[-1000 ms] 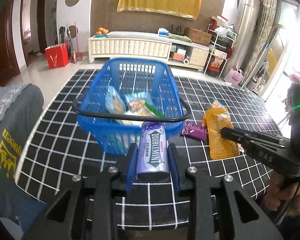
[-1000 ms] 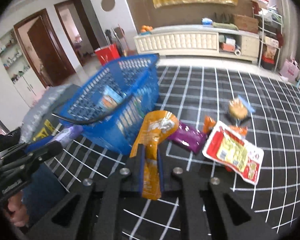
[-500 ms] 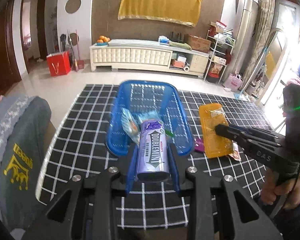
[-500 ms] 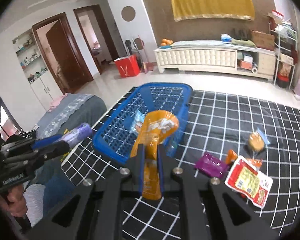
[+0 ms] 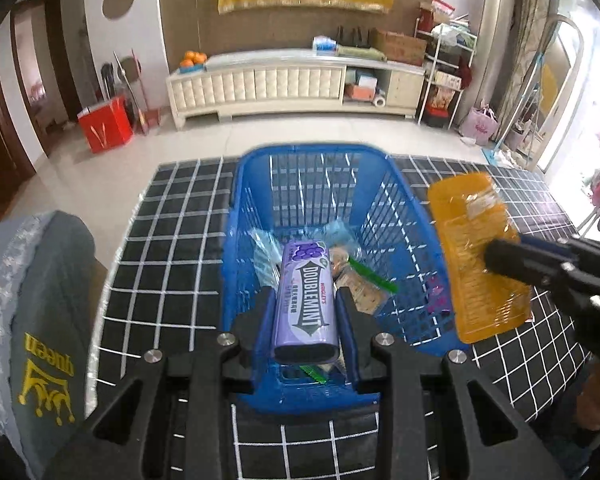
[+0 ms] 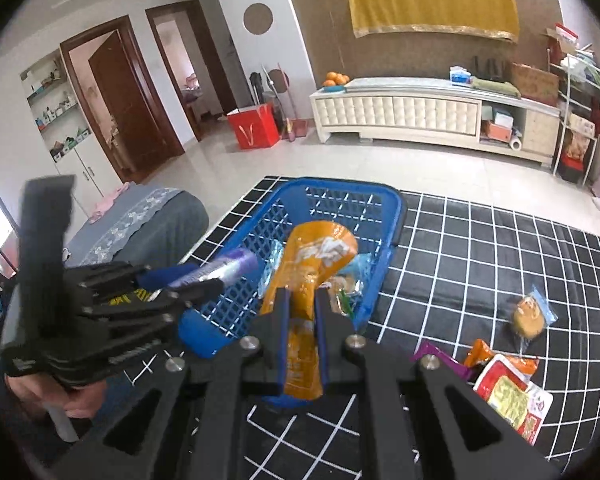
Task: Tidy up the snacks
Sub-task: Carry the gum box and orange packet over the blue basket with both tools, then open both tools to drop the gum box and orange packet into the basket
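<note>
Over the blue plastic mesh basket (image 5: 384, 208), the left gripper (image 5: 305, 312) clamps a purple gum pack (image 5: 306, 300) and the right gripper (image 6: 302, 312) pinches an orange foil pouch (image 6: 312, 264), each apparently awaiting release inside.

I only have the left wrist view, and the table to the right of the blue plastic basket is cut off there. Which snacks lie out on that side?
Observer: A flat red-and-white packet lies on the black grid tablecloth, well right of the blue plastic basket.
Operator: Anything beside it?
Observer: A small orange packet and a purple wrapper lie bunched against its near corner.
Operator: Anything lying apart from that bunch?
Observer: A round golden pastry in a clear wrapper lies alone, farther along the cloth.
Operator: How does the orange pouch sit in the right gripper?
Observer: The right gripper is shut on the orange foil pouch low down, and the pouch's top end curls over.
</note>
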`<state>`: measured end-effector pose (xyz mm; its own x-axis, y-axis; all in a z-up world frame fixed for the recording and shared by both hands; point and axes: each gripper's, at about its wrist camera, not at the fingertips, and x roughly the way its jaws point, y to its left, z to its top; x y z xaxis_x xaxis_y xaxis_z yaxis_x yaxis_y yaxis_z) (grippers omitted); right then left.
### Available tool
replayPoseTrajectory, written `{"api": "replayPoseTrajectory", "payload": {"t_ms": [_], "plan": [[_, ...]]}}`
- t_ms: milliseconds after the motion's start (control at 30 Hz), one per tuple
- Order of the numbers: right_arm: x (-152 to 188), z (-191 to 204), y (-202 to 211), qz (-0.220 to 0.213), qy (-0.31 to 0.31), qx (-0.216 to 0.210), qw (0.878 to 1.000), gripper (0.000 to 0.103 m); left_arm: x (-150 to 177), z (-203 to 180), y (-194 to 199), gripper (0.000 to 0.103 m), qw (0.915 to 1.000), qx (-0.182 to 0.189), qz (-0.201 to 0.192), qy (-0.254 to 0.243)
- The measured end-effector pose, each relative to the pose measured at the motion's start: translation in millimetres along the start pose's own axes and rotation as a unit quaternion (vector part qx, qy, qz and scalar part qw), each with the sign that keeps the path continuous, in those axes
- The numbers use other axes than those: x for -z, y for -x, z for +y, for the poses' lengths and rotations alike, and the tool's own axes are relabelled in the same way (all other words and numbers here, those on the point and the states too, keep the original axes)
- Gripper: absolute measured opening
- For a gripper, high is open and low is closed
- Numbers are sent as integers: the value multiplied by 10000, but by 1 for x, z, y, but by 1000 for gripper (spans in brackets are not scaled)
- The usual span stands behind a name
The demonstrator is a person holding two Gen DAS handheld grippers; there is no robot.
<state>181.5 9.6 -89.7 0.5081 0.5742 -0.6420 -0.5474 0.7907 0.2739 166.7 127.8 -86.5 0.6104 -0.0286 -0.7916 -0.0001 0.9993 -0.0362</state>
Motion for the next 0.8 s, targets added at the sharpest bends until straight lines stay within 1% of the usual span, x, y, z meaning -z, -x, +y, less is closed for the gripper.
{"api": "replayPoseTrajectory", "payload": {"t_ms": [133,167,200,233,300,333,467,567,700,800], "plan": [[1,-1,-9,114,12,4,9999,15,7,4,-14,29,9999,62,64,86],[0,0,-10,140,35,11,9999,15,9,6,-16,31,9998,82,75,134],[0,1,-11,158,58,9,9999,15,10,9,-17,39,9996,144,94,213],[-1,3,-12,165,71,13,9998,15,10,13,-17,51,9993,208,88,293],[-3,7,-12,179,90,10,9998,15,10,17,-14,61,9989,261,41,394],[-5,9,-12,186,89,-3,9998,15,10,19,-9,63,9989,276,-24,389],[-8,17,-13,268,185,-41,9995,15,11,22,12,64,9988,133,-278,368],[-12,28,-19,353,334,12,9988,15,12,29,23,64,9985,-51,-352,416],[-15,41,-39,603,558,157,9965,15,15,41,39,64,9966,-316,-599,469],[-13,45,-61,910,646,304,9933,15,18,50,43,64,9955,-441,-697,457]]}}
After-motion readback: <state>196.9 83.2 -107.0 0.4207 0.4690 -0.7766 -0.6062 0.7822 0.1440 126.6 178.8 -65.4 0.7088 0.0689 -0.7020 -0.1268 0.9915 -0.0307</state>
